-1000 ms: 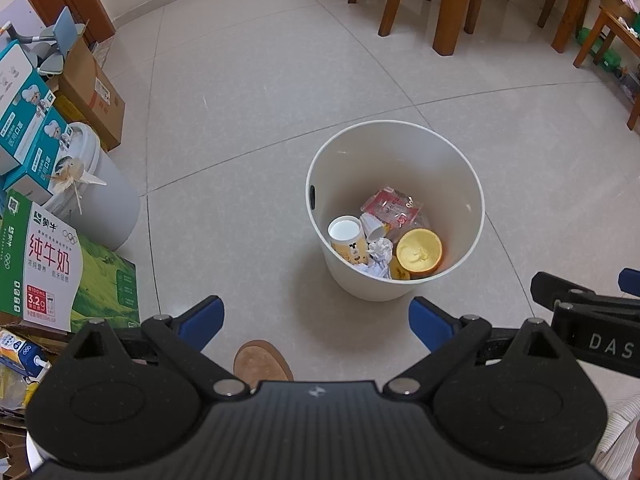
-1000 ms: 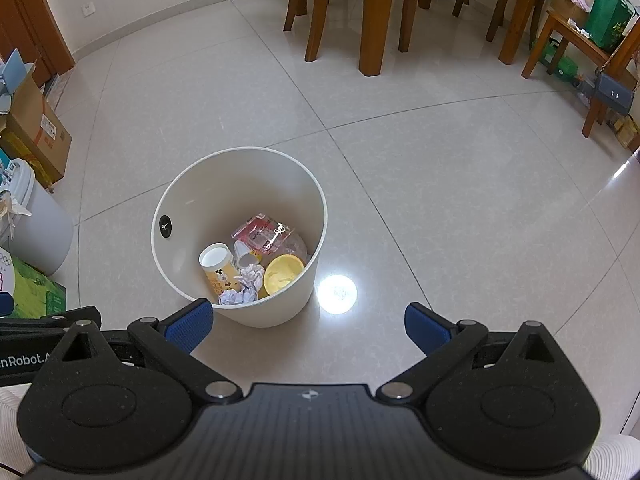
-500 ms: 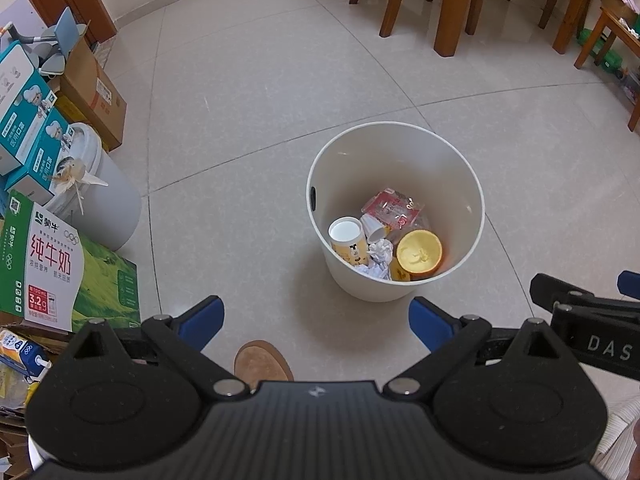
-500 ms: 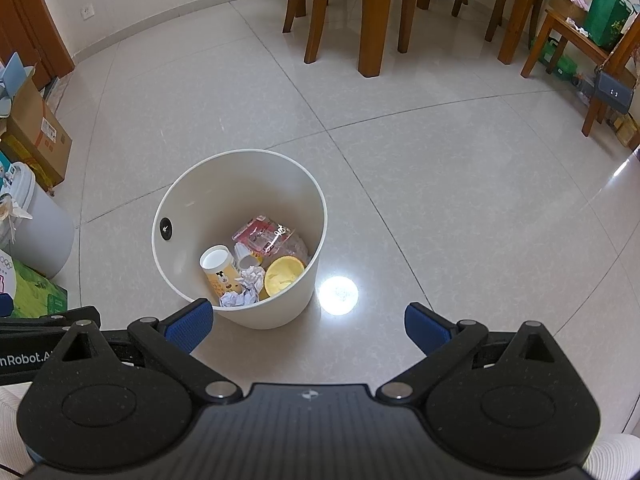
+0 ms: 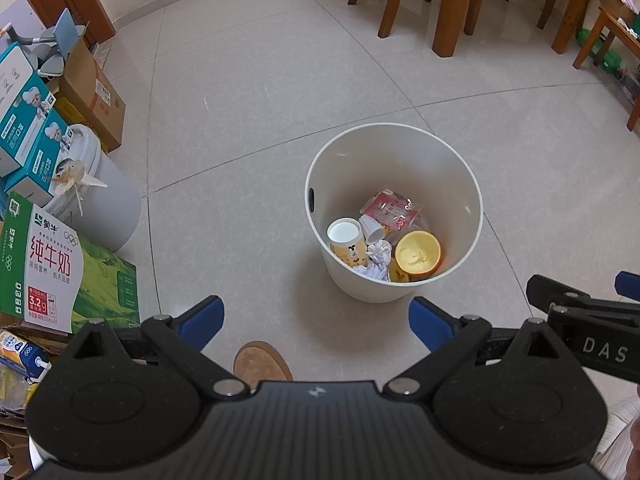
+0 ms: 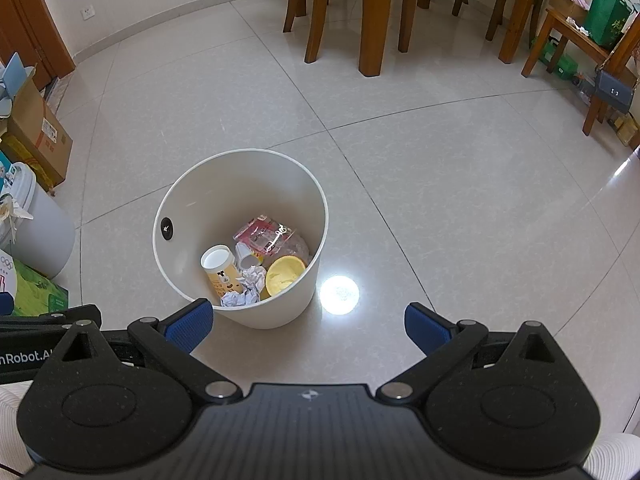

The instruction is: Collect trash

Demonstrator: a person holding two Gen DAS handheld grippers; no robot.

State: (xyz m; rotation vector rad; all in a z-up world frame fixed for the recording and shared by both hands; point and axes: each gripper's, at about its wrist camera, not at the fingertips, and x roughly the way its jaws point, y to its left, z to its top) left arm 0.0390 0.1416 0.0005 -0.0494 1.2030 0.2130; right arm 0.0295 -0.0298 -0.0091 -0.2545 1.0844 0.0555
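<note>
A white round bin [image 5: 400, 136] [image 6: 188, 192] stands on the tiled floor, in front of and below both grippers. Inside lie a yellow paper cup [image 5: 347, 240] [image 6: 219, 268], crumpled white paper [image 5: 378, 258] [image 6: 248, 286], a red and clear wrapper [image 5: 390, 210] [image 6: 266, 232], a small white cup [image 5: 372, 230] and a yellow bowl-shaped peel [image 5: 418, 252] [image 6: 284, 274]. My left gripper [image 5: 316, 322] is open and holds nothing. My right gripper [image 6: 308, 322] is open and empty too; its arm [image 5: 580, 316] shows at the left wrist view's right edge.
Cartons [image 5: 60, 264], a white lidded bucket [image 5: 100, 196] and cardboard boxes [image 5: 94, 92] crowd the left. Wooden table and chair legs [image 6: 372, 16] stand at the back, with a bench and bags [image 6: 600, 24] at the right. A person's shoe tip [image 5: 262, 362] is below the left gripper.
</note>
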